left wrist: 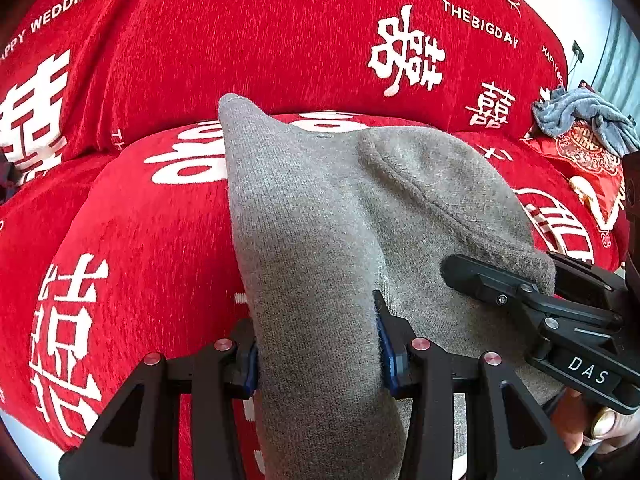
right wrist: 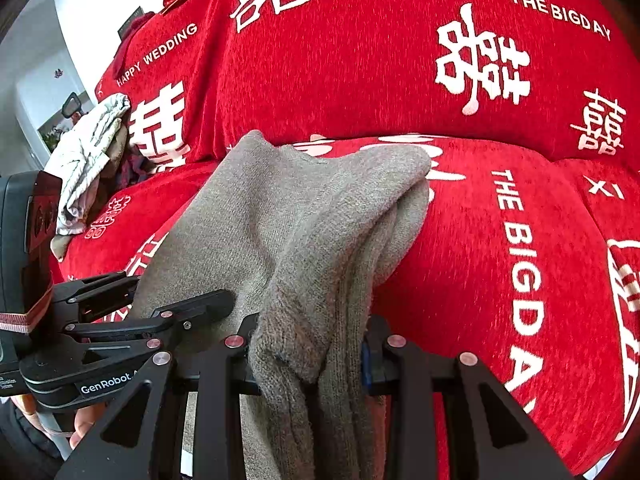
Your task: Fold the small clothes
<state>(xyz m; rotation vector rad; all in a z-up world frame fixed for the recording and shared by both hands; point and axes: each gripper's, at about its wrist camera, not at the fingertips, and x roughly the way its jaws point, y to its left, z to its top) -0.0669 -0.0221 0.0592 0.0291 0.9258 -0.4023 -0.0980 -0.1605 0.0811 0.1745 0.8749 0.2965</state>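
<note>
A grey knit garment (left wrist: pixel 320 208) lies partly folded over a red sofa seat cushion (left wrist: pixel 140 240). In the left wrist view my left gripper (left wrist: pixel 318 360) is shut on a thick fold of it, with a blue pad pressing each side. My right gripper (left wrist: pixel 532 276) comes in from the right and is shut on the garment's hemmed corner. In the right wrist view the right gripper (right wrist: pixel 308 360) clamps a bunched, layered edge of the grey garment (right wrist: pixel 304 208). The left gripper (right wrist: pixel 160 294) sits at the left with cloth between its fingers. The garment's near end is hidden under both grippers.
The red sofa cover (left wrist: pixel 280 40) with white lettering rises as a backrest behind the seat. A blue-grey cloth (left wrist: pixel 588 120) lies on an embroidered red pillow (left wrist: pixel 584 160) at the right. A pile of pale clothes (right wrist: pixel 88 152) sits at the sofa's left end. A person's hand (left wrist: pixel 600 424) holds the right gripper.
</note>
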